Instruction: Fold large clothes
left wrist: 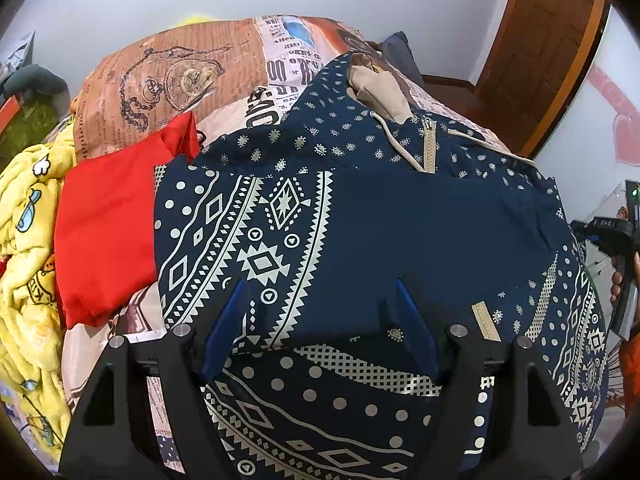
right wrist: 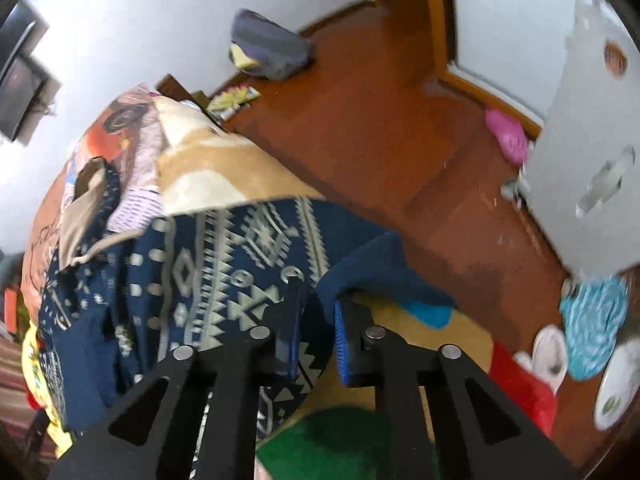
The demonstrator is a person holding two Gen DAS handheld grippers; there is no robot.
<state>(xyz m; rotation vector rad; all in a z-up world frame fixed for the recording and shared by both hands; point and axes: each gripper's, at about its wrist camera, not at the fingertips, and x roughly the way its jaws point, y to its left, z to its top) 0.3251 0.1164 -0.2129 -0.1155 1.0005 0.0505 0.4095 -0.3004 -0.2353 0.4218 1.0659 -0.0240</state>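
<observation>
Both grippers at hoodie (left wrist: 400,216), hood pointing away.

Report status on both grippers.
Left gripper open over navy patterned hooded jacket. Right gripper shut on its hem. Red folded cloth lies beside.

Each hand-held gripper (left wrist: 320,292) (right wrist: 316,312) has black triangular-cutout arms, silver pins and blue finger pads (left wrist: 224,328).

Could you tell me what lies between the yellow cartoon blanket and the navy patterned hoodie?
A red garment lies between the yellow blanket and the navy hoodie, seen in the left wrist view.
</observation>
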